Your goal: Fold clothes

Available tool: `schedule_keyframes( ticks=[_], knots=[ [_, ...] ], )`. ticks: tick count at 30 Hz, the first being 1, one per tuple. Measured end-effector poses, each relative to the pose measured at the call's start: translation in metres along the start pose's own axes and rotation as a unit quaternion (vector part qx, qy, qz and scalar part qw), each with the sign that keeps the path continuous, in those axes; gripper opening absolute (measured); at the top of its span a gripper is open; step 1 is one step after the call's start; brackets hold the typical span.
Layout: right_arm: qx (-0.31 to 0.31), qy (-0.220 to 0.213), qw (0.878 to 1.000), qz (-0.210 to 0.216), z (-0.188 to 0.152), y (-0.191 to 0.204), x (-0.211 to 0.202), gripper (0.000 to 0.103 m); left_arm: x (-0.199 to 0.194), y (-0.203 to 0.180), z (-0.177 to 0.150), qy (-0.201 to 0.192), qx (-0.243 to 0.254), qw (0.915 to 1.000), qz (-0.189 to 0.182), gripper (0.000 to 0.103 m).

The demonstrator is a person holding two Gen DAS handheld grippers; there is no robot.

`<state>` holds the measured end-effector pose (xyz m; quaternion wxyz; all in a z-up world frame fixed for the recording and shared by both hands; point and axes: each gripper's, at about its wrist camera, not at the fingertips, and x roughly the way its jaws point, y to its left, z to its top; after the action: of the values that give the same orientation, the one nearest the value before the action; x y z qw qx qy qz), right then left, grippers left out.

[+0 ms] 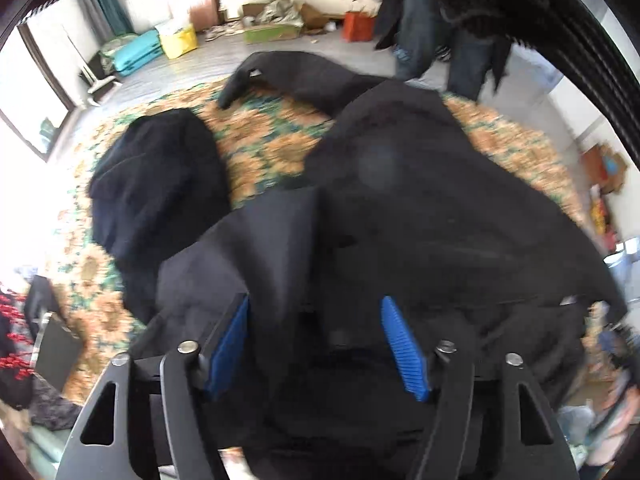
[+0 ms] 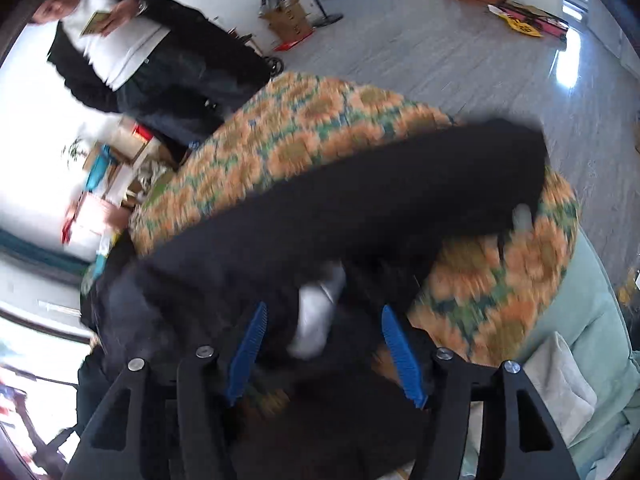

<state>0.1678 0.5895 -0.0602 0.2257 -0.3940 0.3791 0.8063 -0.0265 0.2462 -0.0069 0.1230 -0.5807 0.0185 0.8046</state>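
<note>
A large black garment point(image 1: 420, 208) lies spread over a table covered with a sunflower-pattern cloth point(image 1: 272, 140), one sleeve point(image 1: 280, 72) reaching toward the far edge. My left gripper point(image 1: 316, 304) hovers open over its near part, a raised fold of cloth between the wide-apart blue pads point(image 1: 400, 344). In the right wrist view the same black garment point(image 2: 360, 200) runs across the patterned cloth point(image 2: 300, 120). My right gripper point(image 2: 324, 308) is open just above it, a white label point(image 2: 316, 328) showing between the fingers. Both views are motion-blurred.
A second dark garment point(image 1: 160, 184) lies bunched at the table's left. A person point(image 2: 132, 40) in a black jacket stands beyond the table. Boxes and a teal suitcase point(image 1: 136, 52) crowd the floor. A pale green cushion point(image 2: 580, 320) borders the table on the right.
</note>
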Motion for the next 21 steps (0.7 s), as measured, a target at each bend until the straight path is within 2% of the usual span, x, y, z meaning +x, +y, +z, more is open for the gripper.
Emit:
schedule_keyframes(
  ticks=[2, 3, 6, 8, 11, 14, 17, 18, 20, 21],
  knots=[
    [-0.005, 0.030, 1.000, 0.001, -0.015, -0.020, 0.006, 0.065, -0.003, -0.012, -0.005, 0.001, 0.006, 0.9998, -0.021, 0.069],
    [-0.009, 0.037, 0.999, 0.009, -0.024, -0.023, 0.005, 0.065, -0.006, -0.018, -0.009, 0.002, 0.009, 0.9990, -0.045, 0.069],
    [-0.027, 0.026, 0.998, 0.046, -0.049, -0.007, -0.007, 0.066, -0.017, -0.034, -0.026, 0.007, 0.020, 0.9917, -0.127, 0.069],
    [-0.038, 0.014, 0.997, 0.062, -0.065, 0.004, -0.013, 0.067, -0.027, -0.041, -0.039, -0.007, 0.026, 0.9861, -0.164, 0.069],
    [-0.048, -0.009, 0.996, 0.071, -0.093, 0.016, -0.018, 0.072, -0.038, -0.046, -0.070, -0.052, 0.036, 0.9817, -0.180, 0.069],
    [-0.035, -0.021, 0.998, 0.049, -0.118, 0.011, -0.006, 0.082, -0.033, -0.051, -0.104, -0.078, 0.052, 0.9810, -0.170, 0.069],
    [-0.037, -0.001, 0.999, 0.028, -0.133, 0.004, 0.012, 0.083, -0.010, -0.052, -0.131, -0.058, 0.074, 0.9783, -0.185, 0.069],
    [-0.038, 0.006, 0.999, 0.022, -0.138, 0.001, 0.018, 0.074, -0.002, -0.053, -0.139, -0.044, 0.080, 0.9771, -0.192, 0.069],
    [-0.040, 0.019, 0.999, 0.008, -0.148, -0.003, 0.031, 0.043, 0.010, -0.053, -0.153, -0.021, 0.089, 0.9757, -0.199, 0.069],
    [-0.058, 0.030, 0.998, 0.021, -0.157, 0.003, 0.032, 0.028, 0.016, -0.052, -0.157, -0.012, 0.090, 0.9761, -0.197, 0.069]
  ],
)
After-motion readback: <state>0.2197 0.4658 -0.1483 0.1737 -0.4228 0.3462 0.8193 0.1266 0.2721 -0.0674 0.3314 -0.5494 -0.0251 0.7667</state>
